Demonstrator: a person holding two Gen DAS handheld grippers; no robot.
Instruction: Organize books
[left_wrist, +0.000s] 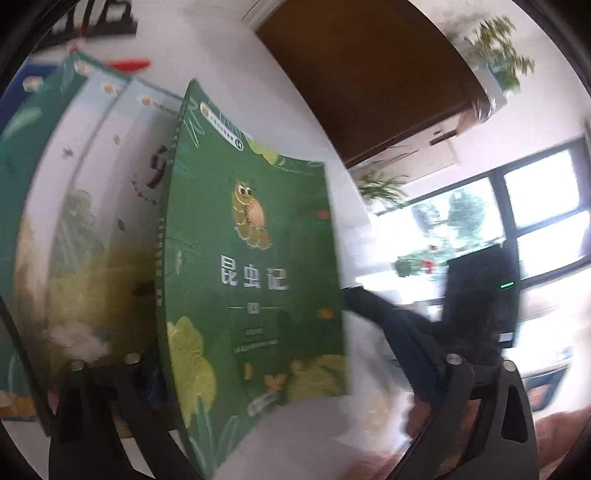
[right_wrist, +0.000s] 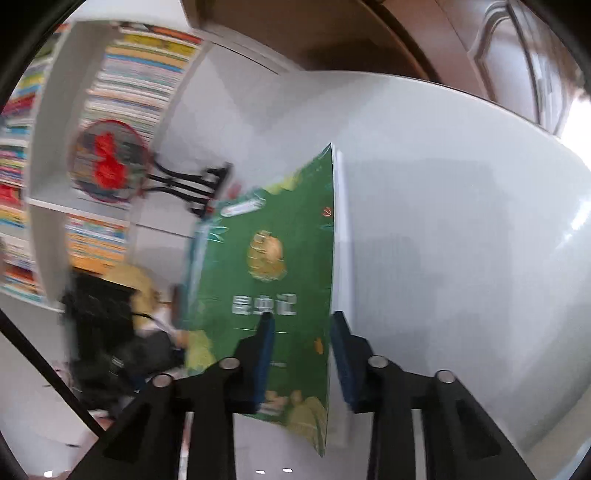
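Note:
A green book with an insect on its cover stands upright on the white table. Left of it, several more books stand in a row. My left gripper is wide open, one finger by the row and the other far right of the green book, touching nothing. The green book has its free edge between the blue pads of my right gripper. The jaws stand narrow, a strip of cover still shows between them, and I see no pressing. The right gripper's finger reaches that edge.
A white bookcase packed with colourful books stands at the back left, with a round red ornament on a black stand before it. A brown door, potted plants and a bright window lie beyond the table.

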